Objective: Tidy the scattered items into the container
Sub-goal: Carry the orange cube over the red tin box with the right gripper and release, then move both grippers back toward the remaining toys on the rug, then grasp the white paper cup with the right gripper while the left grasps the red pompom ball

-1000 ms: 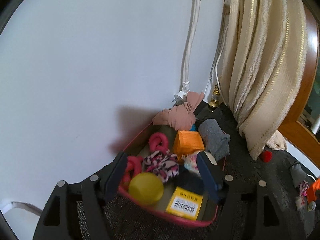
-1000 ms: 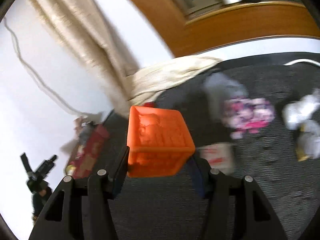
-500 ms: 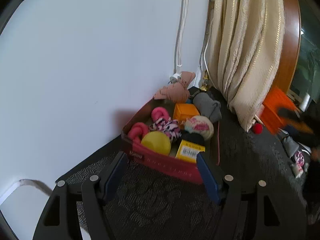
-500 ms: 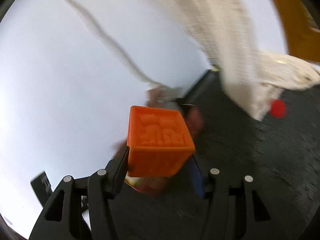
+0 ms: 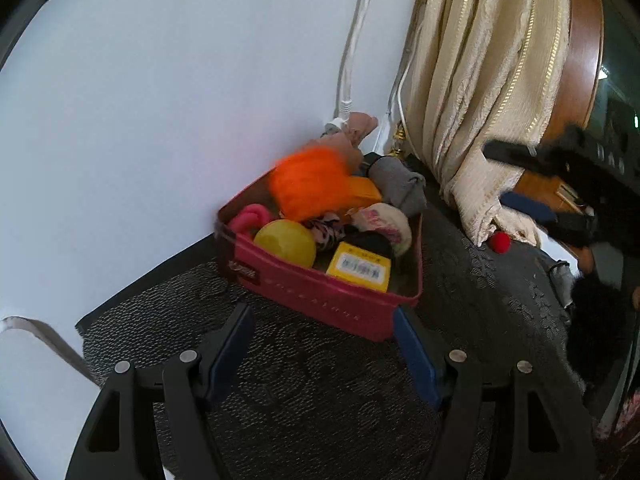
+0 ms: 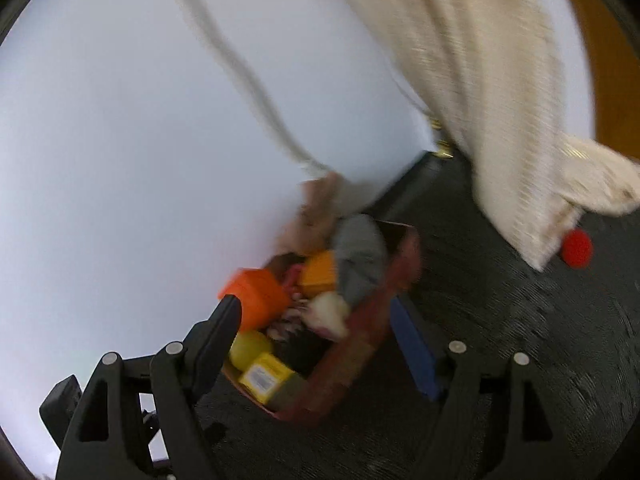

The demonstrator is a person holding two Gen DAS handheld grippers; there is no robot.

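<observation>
A red container (image 5: pixel 320 294) stands on dark carpet against the white wall, holding a yellow ball (image 5: pixel 286 242), a yellow barcode box (image 5: pixel 360 266), a grey sock (image 5: pixel 400 186) and a pink rope toy (image 5: pixel 250 216). A blurred orange cube (image 5: pixel 308 188) is in the air just over the far end, held by nothing. My left gripper (image 5: pixel 322 320) is open and empty, short of the container's front wall. My right gripper (image 6: pixel 314 306) has its jaws opening with nothing between the pads. The orange cube (image 6: pixel 256 296) is loose past its left finger, above the container (image 6: pixel 360 344).
A cream curtain (image 5: pixel 480 100) hangs right of the container, with a red pom-pom (image 5: pixel 500 242) on the carpet at its foot. White cables (image 5: pixel 352 60) run down the wall to a pink cloth (image 5: pixel 356 132) behind the container. A wooden frame lies farther right.
The right gripper swung over to the container and let go of the orange cube, which now falls free. The left gripper backed away from the container, which looks smaller and farther.
</observation>
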